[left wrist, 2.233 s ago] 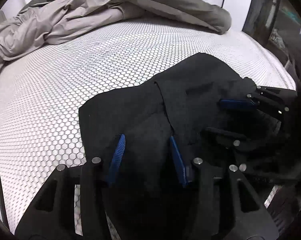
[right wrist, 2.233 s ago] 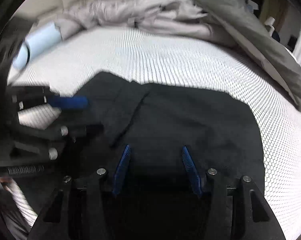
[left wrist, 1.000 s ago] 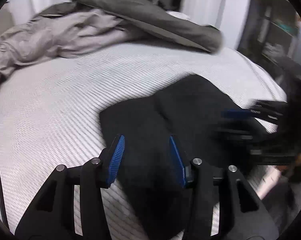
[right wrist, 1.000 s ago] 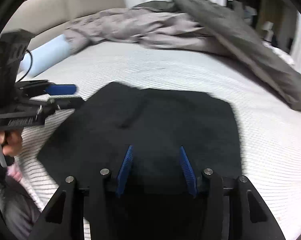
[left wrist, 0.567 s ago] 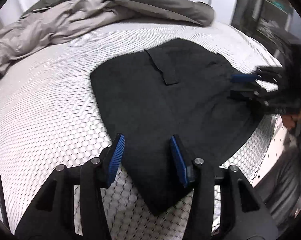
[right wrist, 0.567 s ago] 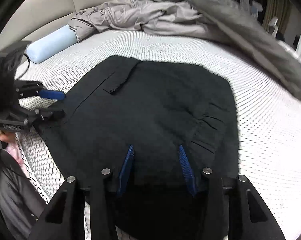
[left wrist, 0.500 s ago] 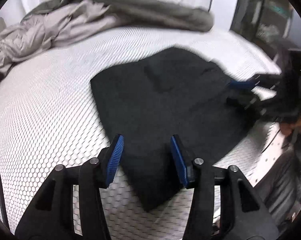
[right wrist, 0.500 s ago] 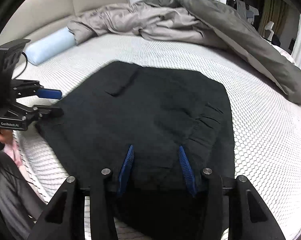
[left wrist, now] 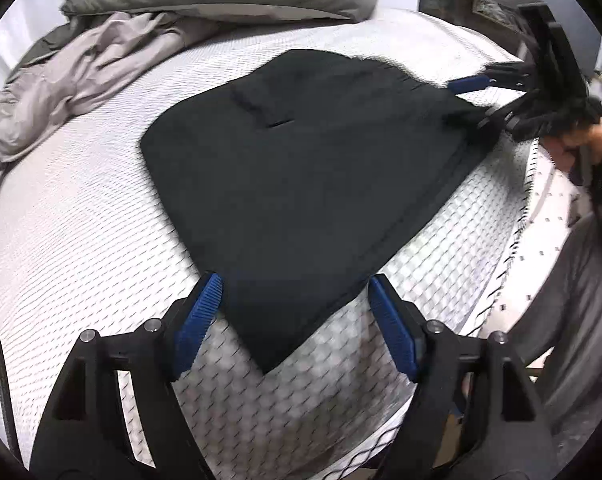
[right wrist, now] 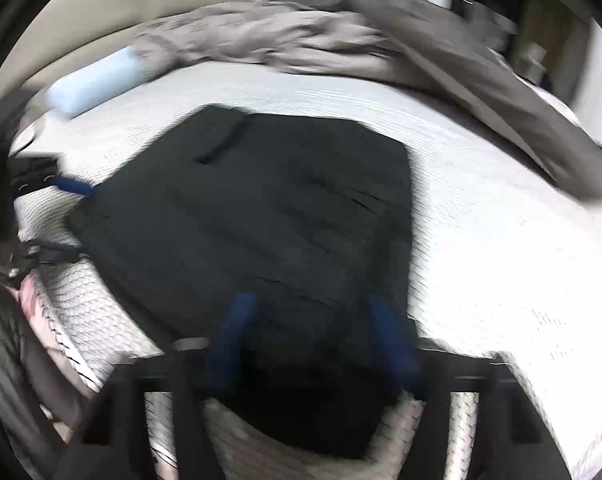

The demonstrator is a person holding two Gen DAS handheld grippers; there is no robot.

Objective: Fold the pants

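Both grippers stand spread with nothing between their blue pads: the left gripper [left wrist: 295,322] hovers over the near corner of the folded black pants [left wrist: 313,160], while the right gripper [right wrist: 315,344], blurred, hangs above their opposite end. Flat on the bed [left wrist: 81,208], the pants form a broad slab whose long axis runs between the two grippers, pocket flap up. A rumpled grey duvet [left wrist: 101,52] and pale blue bolster [right wrist: 97,80] lie beyond.
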